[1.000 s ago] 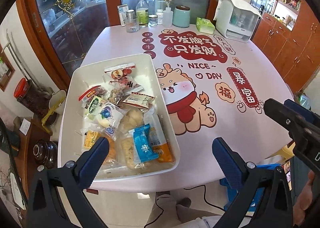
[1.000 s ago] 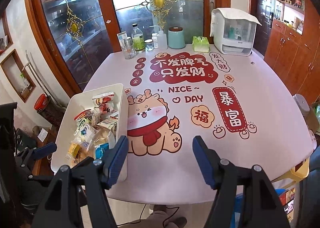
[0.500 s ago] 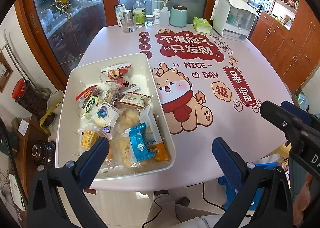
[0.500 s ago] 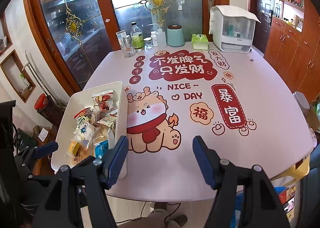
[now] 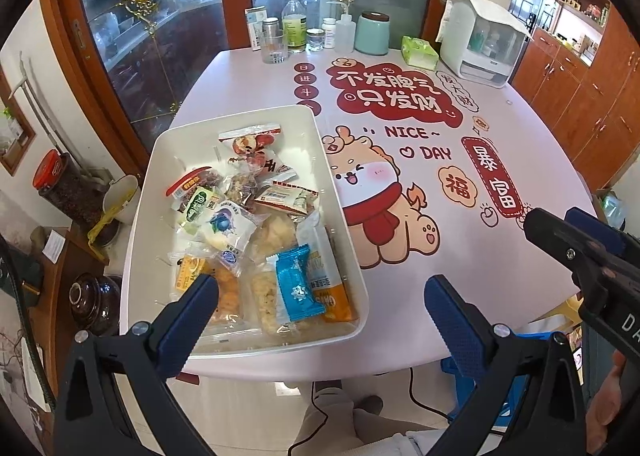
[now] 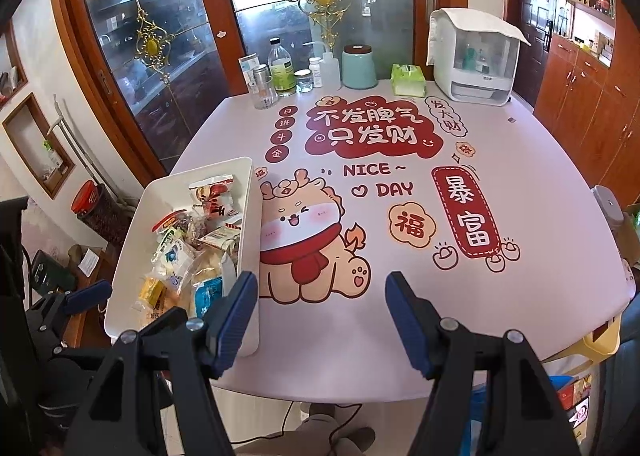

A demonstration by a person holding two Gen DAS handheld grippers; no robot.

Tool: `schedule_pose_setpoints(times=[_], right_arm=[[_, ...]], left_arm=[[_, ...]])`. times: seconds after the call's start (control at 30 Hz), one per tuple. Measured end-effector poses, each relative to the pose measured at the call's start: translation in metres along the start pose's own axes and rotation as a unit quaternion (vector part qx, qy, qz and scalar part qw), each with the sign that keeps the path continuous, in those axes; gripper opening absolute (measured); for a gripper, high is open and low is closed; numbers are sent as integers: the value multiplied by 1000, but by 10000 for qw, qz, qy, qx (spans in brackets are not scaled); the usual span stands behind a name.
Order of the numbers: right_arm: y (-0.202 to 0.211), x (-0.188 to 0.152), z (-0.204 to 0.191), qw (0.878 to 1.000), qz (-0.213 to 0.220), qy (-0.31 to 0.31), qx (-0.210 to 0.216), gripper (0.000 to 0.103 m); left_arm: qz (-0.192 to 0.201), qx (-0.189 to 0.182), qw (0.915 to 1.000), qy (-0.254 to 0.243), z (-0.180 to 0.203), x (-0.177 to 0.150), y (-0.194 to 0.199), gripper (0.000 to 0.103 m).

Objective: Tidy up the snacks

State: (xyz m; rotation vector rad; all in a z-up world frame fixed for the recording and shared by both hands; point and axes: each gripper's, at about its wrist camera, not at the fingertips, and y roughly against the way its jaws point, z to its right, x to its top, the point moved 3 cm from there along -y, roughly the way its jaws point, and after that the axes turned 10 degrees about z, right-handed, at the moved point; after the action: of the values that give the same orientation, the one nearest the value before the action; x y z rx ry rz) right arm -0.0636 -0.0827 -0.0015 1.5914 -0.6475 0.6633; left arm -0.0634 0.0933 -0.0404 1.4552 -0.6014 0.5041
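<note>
Left wrist view: white tray holds packaged snacks.

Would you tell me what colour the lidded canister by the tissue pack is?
Mint green canister with brown lid, clearest in the right wrist view.

Glossy white plastic tray, crinkly wrappers

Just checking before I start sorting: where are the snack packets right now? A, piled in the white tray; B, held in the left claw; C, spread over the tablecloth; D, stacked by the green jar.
A: the snack packets all lie inside the white tray, and both the left claw and the right claw are open and hold nothing.
</note>
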Motion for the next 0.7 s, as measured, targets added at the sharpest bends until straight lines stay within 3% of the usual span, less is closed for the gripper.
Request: schedule_pose_setpoints(times=[0.7], right_arm=[[-8, 2, -6, 10000, -84, 29, 34, 67]], left_arm=[[24, 95, 9999, 22, -12, 10, -9, 102]])
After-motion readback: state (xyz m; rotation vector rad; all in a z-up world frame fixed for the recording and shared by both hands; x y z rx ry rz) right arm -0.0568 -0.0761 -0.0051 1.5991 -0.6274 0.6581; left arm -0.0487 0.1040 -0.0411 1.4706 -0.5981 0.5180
